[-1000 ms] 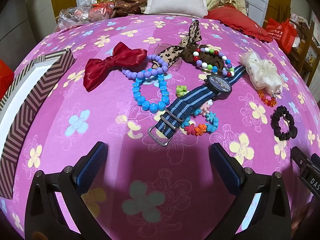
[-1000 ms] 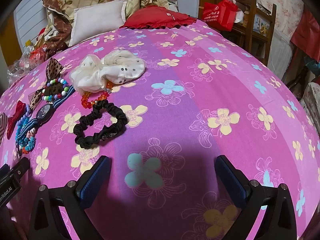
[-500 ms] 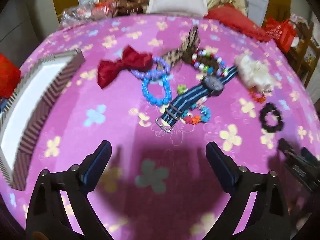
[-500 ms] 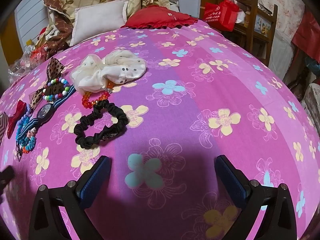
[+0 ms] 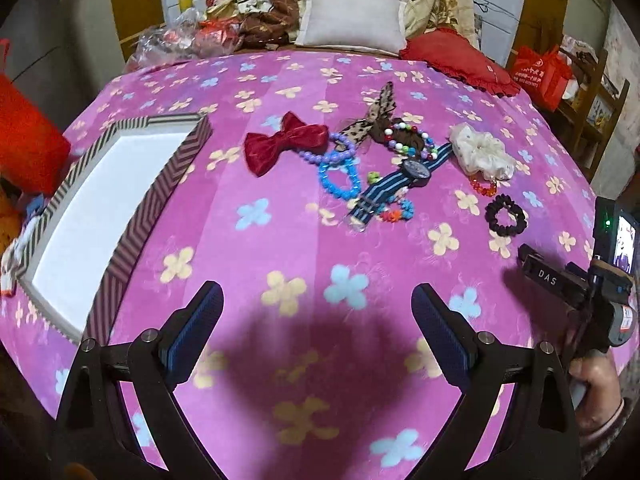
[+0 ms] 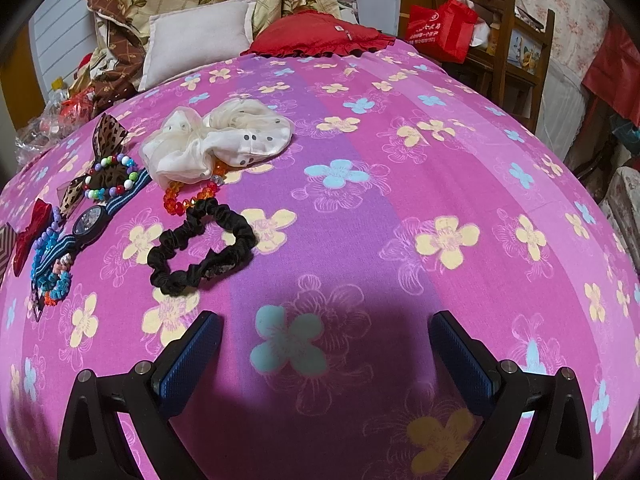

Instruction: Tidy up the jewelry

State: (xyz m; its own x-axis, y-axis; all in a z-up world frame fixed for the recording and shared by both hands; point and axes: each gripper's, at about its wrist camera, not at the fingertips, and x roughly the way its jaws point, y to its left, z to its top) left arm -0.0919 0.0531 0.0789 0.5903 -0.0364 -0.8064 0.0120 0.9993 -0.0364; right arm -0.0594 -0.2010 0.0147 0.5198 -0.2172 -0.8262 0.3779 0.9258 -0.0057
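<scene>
I count two bows, a red bow (image 5: 284, 142) and a leopard bow (image 5: 374, 118). Two scrunchies: white scrunchie (image 6: 216, 140), black scrunchie (image 6: 202, 250). One watch (image 5: 404, 182). One striped box (image 5: 108, 208). Bead bracelets, five: purple (image 5: 334, 154), blue (image 5: 338, 178), multicolour (image 5: 408, 140), orange (image 6: 188, 198), and a small mixed one (image 5: 396, 210).

- On the bed (image 5: 280, 248), seen from the left wrist, the box (image 5: 100, 216) lies at 9 o'clock, well apart from the jewelry.
- The bow (image 5: 280, 144) sits at 12 o'clock; the bracelets (image 5: 338, 172) lie just at its 3 o'clock side.
- The watch (image 5: 416, 170) lies across the bracelets, its strap running toward 7 o'clock.
- The scrunchie (image 5: 506, 214) lies at 2 o'clock, nearer than the hair tie (image 5: 480, 152).
- The pillow (image 5: 352, 20) sits behind everything, at the bed's far edge.
</scene>
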